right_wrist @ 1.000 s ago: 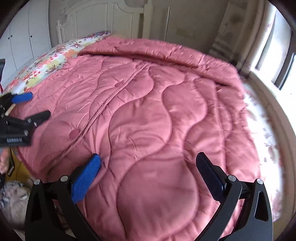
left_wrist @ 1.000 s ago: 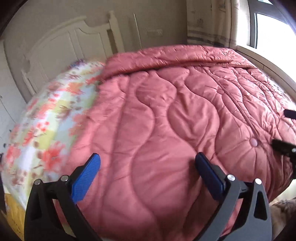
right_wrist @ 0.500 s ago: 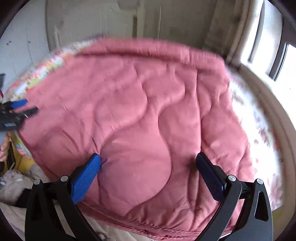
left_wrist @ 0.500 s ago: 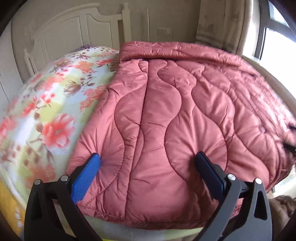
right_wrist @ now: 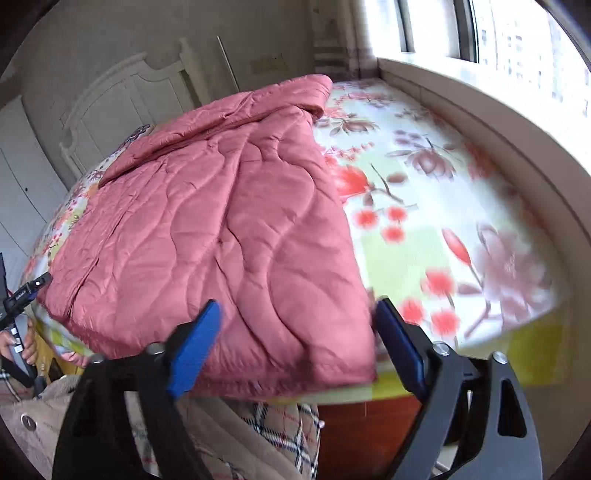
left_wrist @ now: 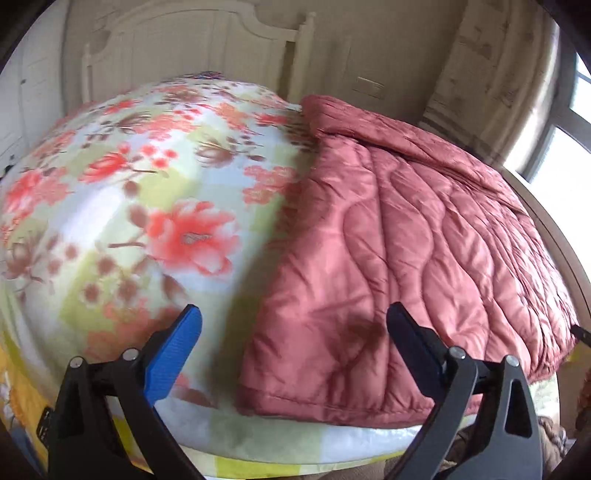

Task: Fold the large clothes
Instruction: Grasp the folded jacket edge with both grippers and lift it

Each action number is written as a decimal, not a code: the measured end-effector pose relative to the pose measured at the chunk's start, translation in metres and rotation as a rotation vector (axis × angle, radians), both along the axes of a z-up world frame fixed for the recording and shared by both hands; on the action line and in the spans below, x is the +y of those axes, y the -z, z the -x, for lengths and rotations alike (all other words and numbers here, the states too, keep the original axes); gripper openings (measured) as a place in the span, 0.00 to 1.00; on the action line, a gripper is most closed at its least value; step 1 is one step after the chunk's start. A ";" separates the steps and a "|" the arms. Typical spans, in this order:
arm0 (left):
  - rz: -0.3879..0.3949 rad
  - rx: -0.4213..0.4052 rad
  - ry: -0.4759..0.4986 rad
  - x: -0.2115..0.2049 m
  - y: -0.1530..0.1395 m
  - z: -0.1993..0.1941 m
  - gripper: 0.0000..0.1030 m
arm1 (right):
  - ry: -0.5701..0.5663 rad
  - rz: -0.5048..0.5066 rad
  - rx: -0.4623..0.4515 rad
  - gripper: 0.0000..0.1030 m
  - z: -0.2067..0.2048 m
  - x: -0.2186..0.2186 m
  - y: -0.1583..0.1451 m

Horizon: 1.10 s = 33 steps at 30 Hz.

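That pink quilted coat (right_wrist: 229, 236) looks puffy, soft and slippery; I'd pinch its near hem corners. Left gripper (left_wrist: 295, 343) and right gripper (right_wrist: 295, 332) both spread, empty.

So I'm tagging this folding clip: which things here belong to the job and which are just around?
Job:
pink quilted coat
left gripper, open
right gripper, open

Just around:
floral bedsheet
headboard
window
plaid garment below the bed edge
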<state>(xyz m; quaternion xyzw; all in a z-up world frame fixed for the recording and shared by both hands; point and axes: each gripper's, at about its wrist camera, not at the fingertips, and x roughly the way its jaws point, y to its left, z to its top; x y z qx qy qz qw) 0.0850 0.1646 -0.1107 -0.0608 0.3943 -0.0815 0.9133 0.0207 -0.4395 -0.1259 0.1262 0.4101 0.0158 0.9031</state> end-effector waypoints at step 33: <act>0.299 -0.175 0.211 -0.007 -0.061 0.086 0.17 | -0.141 -0.292 -0.241 0.19 0.046 -0.001 -0.042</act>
